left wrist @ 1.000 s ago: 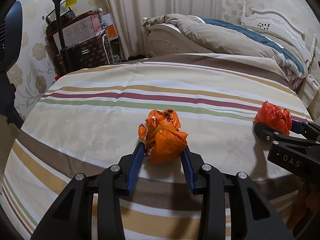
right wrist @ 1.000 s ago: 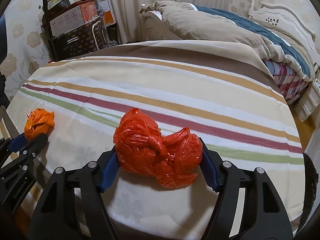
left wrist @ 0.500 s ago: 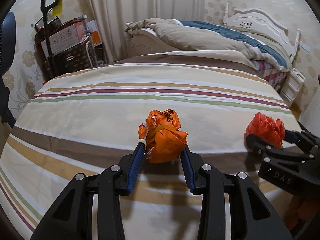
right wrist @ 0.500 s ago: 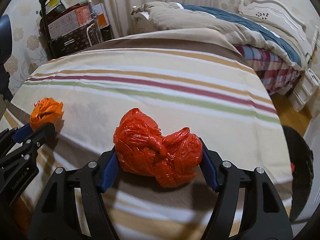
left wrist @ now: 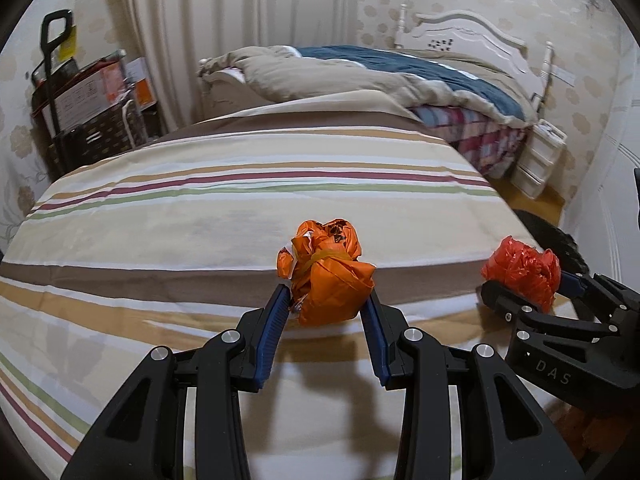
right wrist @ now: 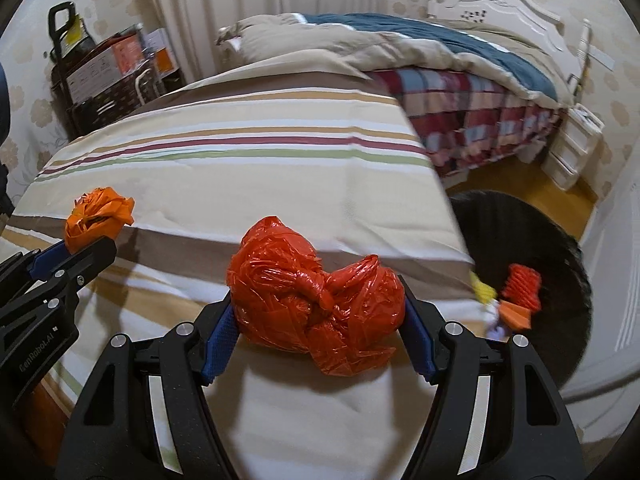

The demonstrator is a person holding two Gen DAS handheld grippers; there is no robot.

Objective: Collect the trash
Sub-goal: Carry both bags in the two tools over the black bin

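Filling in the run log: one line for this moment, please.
left tool: shut on orange wad | right tool: shut on red bag | black bin: right of striped bed

Can't really see into the black bin (right wrist: 560, 248) — the striped blanket's (right wrist: 248, 184) edge and the right gripper (right wrist: 320, 320) cover its near side, and the bits inside are too blurry to name. The red bag (right wrist: 316, 300) hides that gripper's fingertips. Boxes on the cart (left wrist: 86, 116) — print's unreadable.
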